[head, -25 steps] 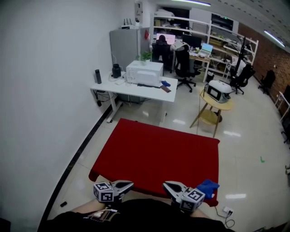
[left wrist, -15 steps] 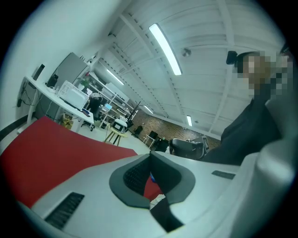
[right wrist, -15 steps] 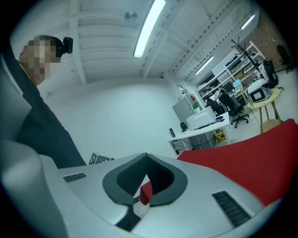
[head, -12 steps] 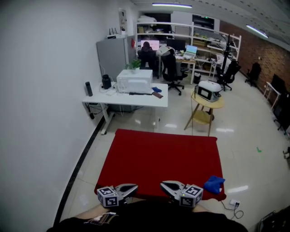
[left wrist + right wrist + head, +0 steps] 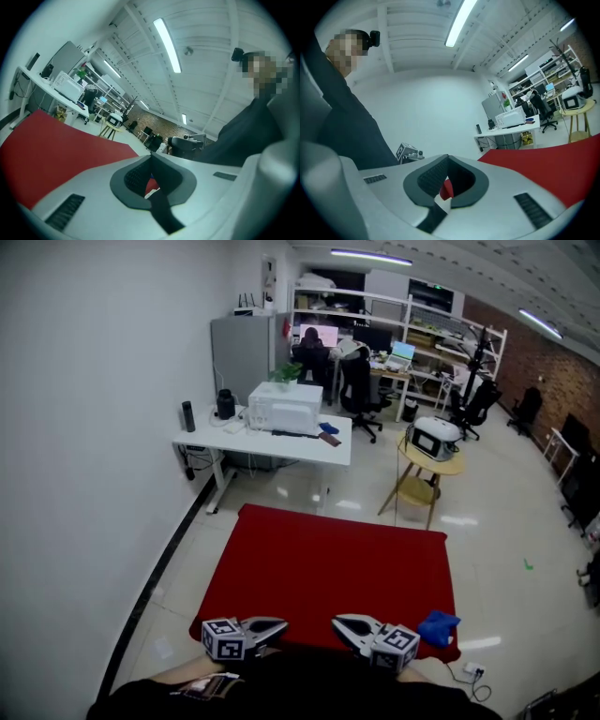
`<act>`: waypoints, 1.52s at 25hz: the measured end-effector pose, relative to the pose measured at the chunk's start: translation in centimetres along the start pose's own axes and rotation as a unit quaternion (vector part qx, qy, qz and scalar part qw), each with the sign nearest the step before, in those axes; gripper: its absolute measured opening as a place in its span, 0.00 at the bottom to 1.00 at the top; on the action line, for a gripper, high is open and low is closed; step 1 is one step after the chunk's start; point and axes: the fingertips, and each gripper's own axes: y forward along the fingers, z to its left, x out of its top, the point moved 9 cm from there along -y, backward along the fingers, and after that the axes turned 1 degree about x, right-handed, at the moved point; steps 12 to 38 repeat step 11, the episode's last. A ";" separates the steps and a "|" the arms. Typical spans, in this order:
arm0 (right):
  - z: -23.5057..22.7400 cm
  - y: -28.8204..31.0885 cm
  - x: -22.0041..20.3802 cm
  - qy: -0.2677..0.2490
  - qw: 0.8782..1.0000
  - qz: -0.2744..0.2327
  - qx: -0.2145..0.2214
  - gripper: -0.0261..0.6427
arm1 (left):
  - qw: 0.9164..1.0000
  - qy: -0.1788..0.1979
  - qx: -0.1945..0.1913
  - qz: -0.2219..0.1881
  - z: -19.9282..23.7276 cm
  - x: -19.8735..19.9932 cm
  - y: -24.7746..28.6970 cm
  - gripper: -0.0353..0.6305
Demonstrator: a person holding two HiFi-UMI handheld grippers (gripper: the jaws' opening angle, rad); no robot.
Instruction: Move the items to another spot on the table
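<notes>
A red-covered table (image 5: 328, 563) stretches out in front of me. A crumpled blue cloth (image 5: 438, 627) lies at its near right corner. My left gripper (image 5: 278, 625) hovers at the near edge, left of centre, jaws shut and empty. My right gripper (image 5: 339, 622) is beside it, pointing toward the left one, also shut and empty, a short way left of the blue cloth. In the left gripper view the jaw tips (image 5: 151, 157) meet over the red cloth (image 5: 51, 145). In the right gripper view the tips (image 5: 448, 160) meet too, with the red table (image 5: 543, 164) to the right.
A white desk (image 5: 267, 435) with a white box-shaped appliance (image 5: 286, 406) stands beyond the table. A round wooden stool (image 5: 429, 465) carrying a small appliance is at the back right. A white wall runs along the left. A power strip (image 5: 472, 671) lies on the floor near the right corner.
The head view has shifted a little. Both grippers stay shut at the table's near edge, and the blue cloth has not moved.
</notes>
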 end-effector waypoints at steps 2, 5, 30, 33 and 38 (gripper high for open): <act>-0.1 0.0 -0.3 0.004 1.000 -0.003 0.005 0.02 | 1.000 -0.005 0.001 -0.003 0.1 -0.1 -0.1 0.04; 1.0 -0.3 0.2 0.026 1.000 0.000 0.000 0.02 | 1.000 -0.010 0.000 -0.001 -0.2 -0.2 0.0 0.04; 0.0 -1.0 -0.3 0.015 1.000 0.002 0.003 0.02 | 1.000 -0.016 -0.003 -0.001 -0.2 -0.6 0.9 0.04; 0.0 -1.0 -0.3 0.015 1.000 0.002 0.003 0.02 | 1.000 -0.016 -0.003 -0.001 -0.2 -0.6 0.9 0.04; 0.0 -1.0 -0.3 0.015 1.000 0.002 0.003 0.02 | 1.000 -0.016 -0.003 -0.001 -0.2 -0.6 0.9 0.04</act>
